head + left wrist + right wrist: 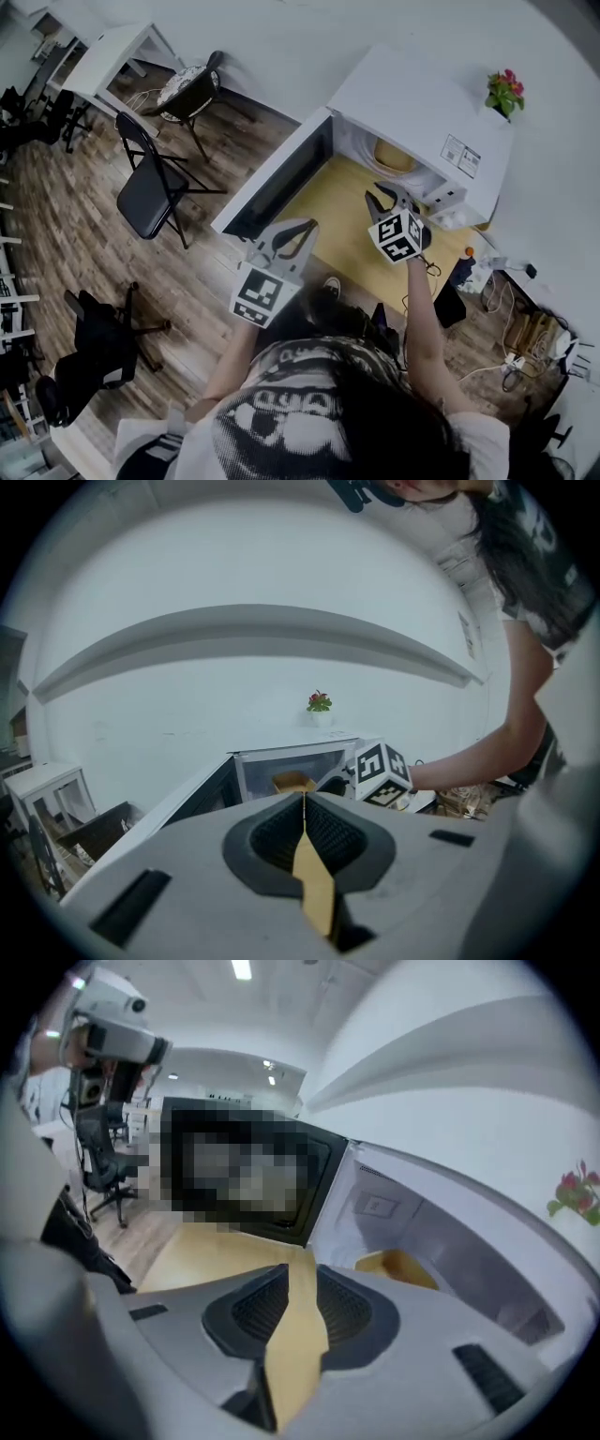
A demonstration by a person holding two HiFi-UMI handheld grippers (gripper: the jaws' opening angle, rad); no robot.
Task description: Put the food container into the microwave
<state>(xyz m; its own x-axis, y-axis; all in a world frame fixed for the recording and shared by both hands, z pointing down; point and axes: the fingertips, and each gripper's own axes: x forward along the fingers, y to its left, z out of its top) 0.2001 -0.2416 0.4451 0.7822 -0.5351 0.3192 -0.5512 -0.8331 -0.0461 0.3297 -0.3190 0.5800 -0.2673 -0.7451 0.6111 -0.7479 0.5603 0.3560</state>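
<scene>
The white microwave [427, 98] stands on a wooden table [342, 211] with its door [277, 178] swung wide open to the left. The yellow food container [394, 156] rests inside the cavity, toward the back, and also shows as the container [401, 1267] in the right gripper view and the container [292, 782] in the left one. My right gripper [386, 197] hovers just outside the opening, shut and empty, a short way from the container. Further back by the door's outer edge, my left gripper [302, 230] points at the microwave, also shut with nothing in it.
A small pot of red flowers [504, 92] sits on top of the microwave. A black folding chair [150, 183] and a stool stand on the wooden floor to the left. Cables and small items [487, 267] lie at the table's right end by the wall.
</scene>
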